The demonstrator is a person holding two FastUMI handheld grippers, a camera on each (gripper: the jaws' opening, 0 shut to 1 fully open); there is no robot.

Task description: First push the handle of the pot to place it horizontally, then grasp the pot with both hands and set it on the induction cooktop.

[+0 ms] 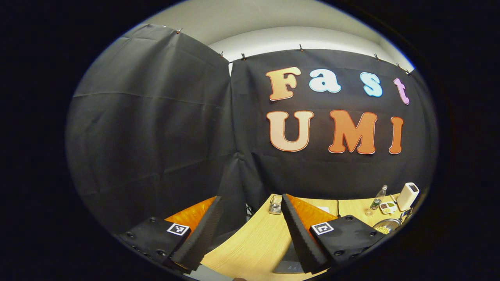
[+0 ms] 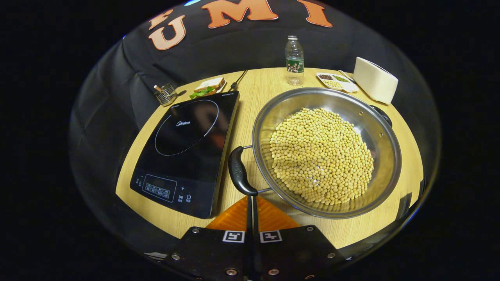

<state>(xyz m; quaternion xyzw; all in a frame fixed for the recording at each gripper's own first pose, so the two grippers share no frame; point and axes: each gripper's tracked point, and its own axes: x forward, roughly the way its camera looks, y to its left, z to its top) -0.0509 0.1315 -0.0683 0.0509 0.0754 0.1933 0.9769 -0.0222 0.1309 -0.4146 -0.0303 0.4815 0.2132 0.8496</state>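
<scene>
Right hand-held gripper (image 2: 250,210) clenched empty, tips just short of the pot's black near-left handle (image 2: 239,171); left hand-held gripper (image 1: 250,230) released, raised toward the booth wall.
Wide steel pot (image 2: 384,156) full of pale soybeans (image 2: 320,154) sits on the wooden counter (image 2: 258,89), right of the black glass induction cooktop (image 2: 183,152). Looks heavy, rigid, slick; beans could spill if tilted. Grip both side handles. Clear plastic bottle (image 2: 294,58), white box (image 2: 375,80), partitioned dish (image 2: 336,81) stand far, clear of the path.

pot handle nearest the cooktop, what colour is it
Black, on bare metal brackets; the pot handle shows best in the right gripper view, beside the induction cooktop.
</scene>
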